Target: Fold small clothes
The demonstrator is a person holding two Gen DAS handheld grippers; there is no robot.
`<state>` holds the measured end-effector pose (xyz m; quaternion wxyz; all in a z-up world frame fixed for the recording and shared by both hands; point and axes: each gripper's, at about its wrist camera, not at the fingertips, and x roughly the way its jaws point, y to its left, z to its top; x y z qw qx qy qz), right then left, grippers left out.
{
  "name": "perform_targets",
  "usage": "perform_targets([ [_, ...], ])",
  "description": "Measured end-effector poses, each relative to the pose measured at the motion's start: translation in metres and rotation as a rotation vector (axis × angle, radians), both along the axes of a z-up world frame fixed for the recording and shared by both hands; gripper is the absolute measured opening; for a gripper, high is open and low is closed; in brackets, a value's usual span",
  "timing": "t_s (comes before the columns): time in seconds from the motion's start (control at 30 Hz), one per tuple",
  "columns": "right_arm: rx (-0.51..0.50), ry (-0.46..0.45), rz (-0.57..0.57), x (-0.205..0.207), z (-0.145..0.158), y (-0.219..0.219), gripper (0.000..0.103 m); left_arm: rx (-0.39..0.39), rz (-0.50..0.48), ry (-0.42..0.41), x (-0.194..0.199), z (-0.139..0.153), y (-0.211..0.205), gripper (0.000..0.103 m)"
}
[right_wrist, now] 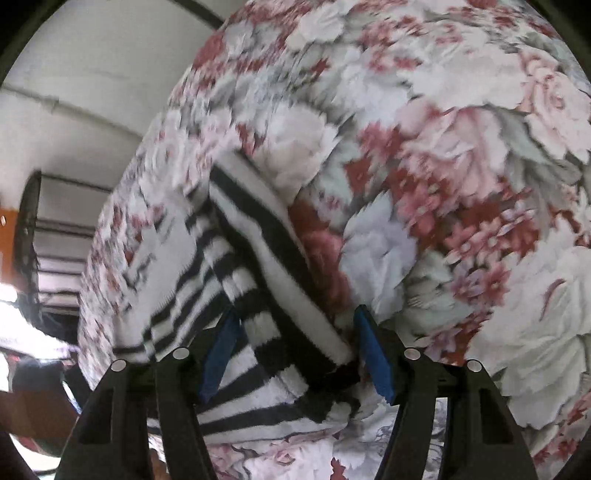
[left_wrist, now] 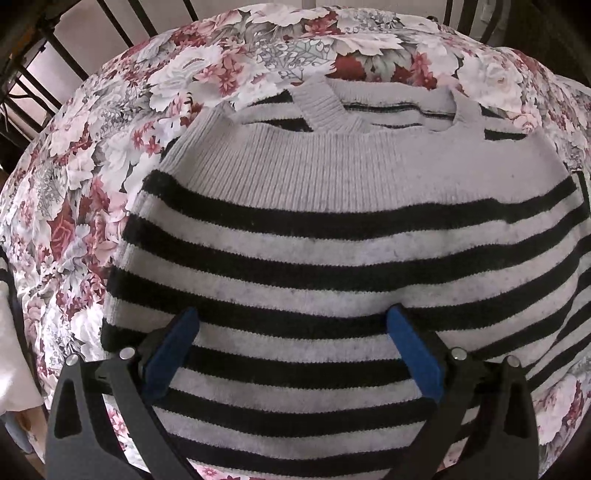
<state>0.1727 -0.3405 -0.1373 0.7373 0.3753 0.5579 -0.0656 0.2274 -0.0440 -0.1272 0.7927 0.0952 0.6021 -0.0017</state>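
Sweater: the striped sweater lay flat on the flowered bedspread, neckline away from the left camera.
Progress: it looked partly folded, sides seemingly tucked in; the lengthwise fold seemed left to do.
Left claw: the left claw hung over the lower stripes, jaws apart, gripping nothing.
Right claw: the right claw stood open astride a bunched striped edge, pads apparently not pressing.
Room: bare bedspread surrounded the sweater; bed rails stood beyond.
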Motion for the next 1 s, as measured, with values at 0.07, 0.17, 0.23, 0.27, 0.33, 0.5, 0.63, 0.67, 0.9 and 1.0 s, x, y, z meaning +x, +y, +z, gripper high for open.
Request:
perform_targets([
  [0.07,-0.044,0.006,0.038,0.003,-0.002,0.007,0.066,-0.014,0.005,0.007,-0.002,0.001,-0.002,0.099],
  [0.17,-0.074,0.002,0.072,0.004,-0.002,0.013,0.07,-0.029,0.011,0.016,-0.003,0.0,0.003,0.099],
  [0.23,-0.092,0.005,0.098,0.003,-0.004,0.015,0.071,-0.031,0.008,0.021,-0.004,-0.001,0.004,0.099],
  [0.27,-0.1,0.008,0.107,0.003,-0.006,0.016,0.072,-0.031,0.007,0.023,-0.003,-0.003,0.006,0.099],
  [0.33,-0.11,0.005,0.112,0.003,-0.009,0.018,0.072,-0.033,0.006,0.026,-0.004,-0.004,0.006,0.099],
  [0.5,-0.136,-0.015,0.106,0.0,-0.008,0.021,0.071,-0.036,0.006,0.021,0.001,-0.009,0.016,0.099],
  [0.63,-0.138,-0.045,0.115,-0.004,0.002,0.027,0.043,-0.051,-0.004,0.011,-0.005,-0.003,0.017,0.089],
  [0.67,-0.135,-0.055,0.112,-0.005,0.006,0.028,0.036,-0.055,-0.005,0.011,-0.006,-0.001,0.017,0.085],
  [0.9,-0.187,-0.121,0.139,-0.01,0.045,0.045,0.031,-0.076,-0.024,-0.007,-0.011,0.014,0.022,0.072],
  [1.0,-0.215,-0.129,0.146,-0.011,0.059,0.054,0.031,-0.08,-0.03,-0.014,-0.012,0.021,0.024,0.072],
])
